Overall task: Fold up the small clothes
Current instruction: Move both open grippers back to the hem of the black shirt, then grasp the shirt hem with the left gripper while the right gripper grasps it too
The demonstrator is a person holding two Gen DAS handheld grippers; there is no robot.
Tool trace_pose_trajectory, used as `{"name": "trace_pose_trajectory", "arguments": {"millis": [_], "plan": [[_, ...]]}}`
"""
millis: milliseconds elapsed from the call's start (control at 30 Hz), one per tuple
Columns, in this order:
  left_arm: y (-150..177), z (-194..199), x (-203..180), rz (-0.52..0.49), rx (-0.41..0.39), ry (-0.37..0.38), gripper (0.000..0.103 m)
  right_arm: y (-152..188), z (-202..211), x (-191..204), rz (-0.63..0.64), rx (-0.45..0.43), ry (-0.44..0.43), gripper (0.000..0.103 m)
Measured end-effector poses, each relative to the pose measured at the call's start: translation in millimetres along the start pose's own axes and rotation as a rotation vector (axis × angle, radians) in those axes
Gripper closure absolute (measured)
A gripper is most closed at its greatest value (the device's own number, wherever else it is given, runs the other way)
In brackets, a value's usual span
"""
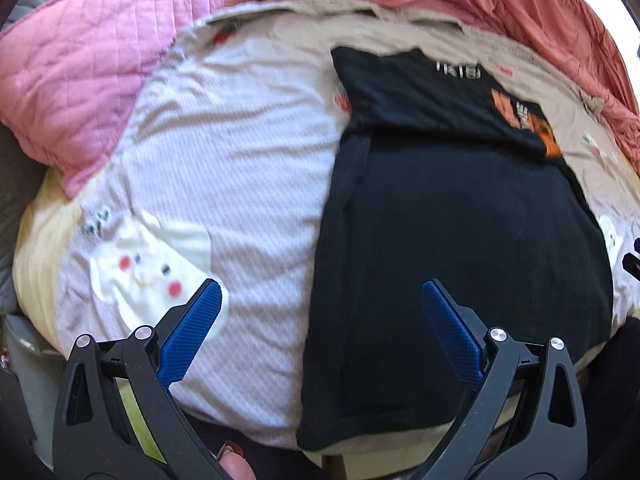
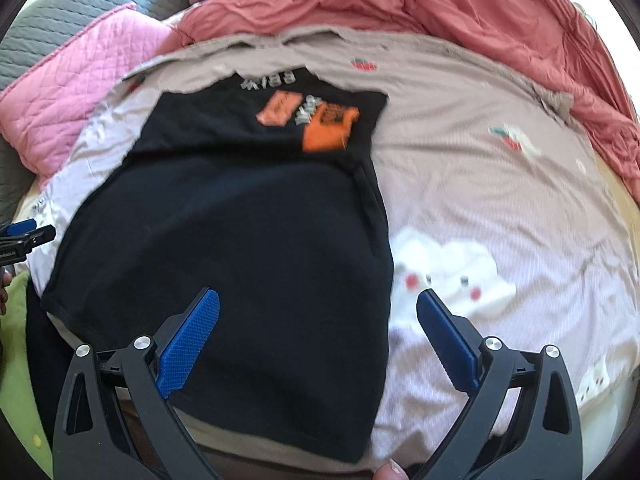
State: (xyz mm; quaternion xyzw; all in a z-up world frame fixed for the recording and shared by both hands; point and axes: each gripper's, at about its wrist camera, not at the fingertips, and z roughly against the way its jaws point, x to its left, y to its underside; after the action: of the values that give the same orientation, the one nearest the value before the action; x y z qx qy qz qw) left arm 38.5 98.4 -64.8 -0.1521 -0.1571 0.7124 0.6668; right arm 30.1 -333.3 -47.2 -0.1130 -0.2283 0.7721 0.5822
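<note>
A small black T-shirt [image 1: 460,220] with orange and white print lies flat on a striped bedsheet [image 1: 240,152], its sides folded inward into a long strip. It also shows in the right wrist view [image 2: 240,240]. My left gripper [image 1: 320,300] is open and empty, hovering over the shirt's left edge near the bed's front. My right gripper [image 2: 318,308] is open and empty over the shirt's right edge. The left gripper's tip [image 2: 24,232] shows at the far left of the right wrist view.
A pink quilted pillow [image 1: 72,76] lies at the back left. A rumpled red blanket [image 2: 440,4] is bunched along the back and right. The sheet has a white bunny print [image 1: 148,268]. A grey quilt [image 2: 80,4] sits behind the pillow.
</note>
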Motion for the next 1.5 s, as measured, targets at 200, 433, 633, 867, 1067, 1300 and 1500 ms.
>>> {"name": "trace_pose_trajectory", "arguments": {"millis": [200,433,633,867,1067,1300,1500], "plan": [[17.1,-9.0,-7.4,-0.021,0.063,0.049,0.009,18.0,-5.7,-3.7,-0.014,0.055,0.007,0.004],[32.8,-21.8,-0.5,-0.001,0.131,0.049,0.009,36.0,-17.1,-9.3,-0.059,0.149,-0.004,0.004],[35.6,-30.8,4.7,0.026,0.169,0.074,0.013,43.8,-26.5,-11.1,-0.084,0.190,-0.018,0.004],[37.7,-33.0,4.7,0.031,0.179,0.078,0.024,50.8,-37.7,-15.7,-0.115,0.240,-0.027,0.005],[38.2,-29.1,1.9,0.032,0.167,0.108,0.048,49.3,-29.3,-10.5,-0.082,0.210,-0.036,0.051],[40.6,-16.9,5.2,0.054,0.144,0.135,0.082,46.9,-13.8,-30.4,-0.141,0.167,-0.056,0.073],[43.4,-22.9,9.7,0.079,0.176,0.143,0.069,50.4,-4.2,-30.9,-0.142,0.178,-0.065,0.072]]}}
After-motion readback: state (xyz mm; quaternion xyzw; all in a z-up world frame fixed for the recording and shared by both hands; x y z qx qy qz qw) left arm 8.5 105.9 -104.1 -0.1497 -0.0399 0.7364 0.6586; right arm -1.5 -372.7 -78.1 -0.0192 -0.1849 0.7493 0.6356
